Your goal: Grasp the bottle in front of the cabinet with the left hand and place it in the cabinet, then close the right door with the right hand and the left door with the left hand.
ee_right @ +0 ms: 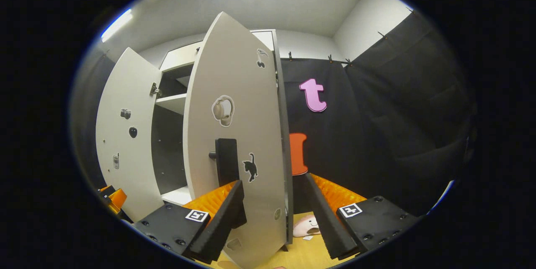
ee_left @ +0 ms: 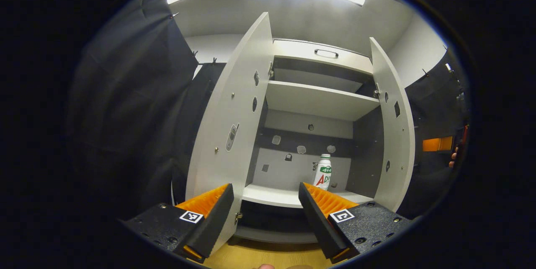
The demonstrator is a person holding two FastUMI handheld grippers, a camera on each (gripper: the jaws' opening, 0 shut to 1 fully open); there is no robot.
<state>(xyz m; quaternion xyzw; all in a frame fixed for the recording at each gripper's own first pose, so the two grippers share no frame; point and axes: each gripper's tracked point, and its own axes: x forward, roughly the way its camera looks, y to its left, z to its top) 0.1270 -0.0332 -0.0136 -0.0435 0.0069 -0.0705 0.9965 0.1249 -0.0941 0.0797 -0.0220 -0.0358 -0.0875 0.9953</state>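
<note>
Cabinet [ee_left: 318,101] stands wide open ahead of me, both doors swung out. Largest to smallest:

Left door [ee_left: 228,114]: open, its near edge sits between my left claw's fingers in left gripper view, low down. Can't tell if it's touching either finger.

Right door [ee_right: 234,135]: partly open, outer face towards my right claw in right gripper view, dark handle [ee_right: 226,166] at mid height. In left gripper view the same door shows edge-on at the right of the cabinet.

Lower shelf [ee_left: 272,195]: bottle sits on it, right of centre, towards the back.

Left claw [ee_left: 266,204]: released, jaws spread, nothing between them but the door edge. Back out of the cabinet, in front of the lower shelf.

Right claw [ee_right: 274,202]: released too, jaws wide, straddling the right door's free edge low down, handle just above its left finger [ee_right: 222,214]. Not gripping anything as far as I can see.

Bottle [ee_left: 323,172]: upright, inside the cabinet, apart from both claws.

My read: step 1 (bottle in) looks done. Step in hand = close right door w/ right claw. Next move needs a push on the door's outer face, near the free edge or handle, swinging it towards the cabinet front; a push should do, no grasp needed. Left claw should stay clear of the opening, then do the left door the same way.
</note>
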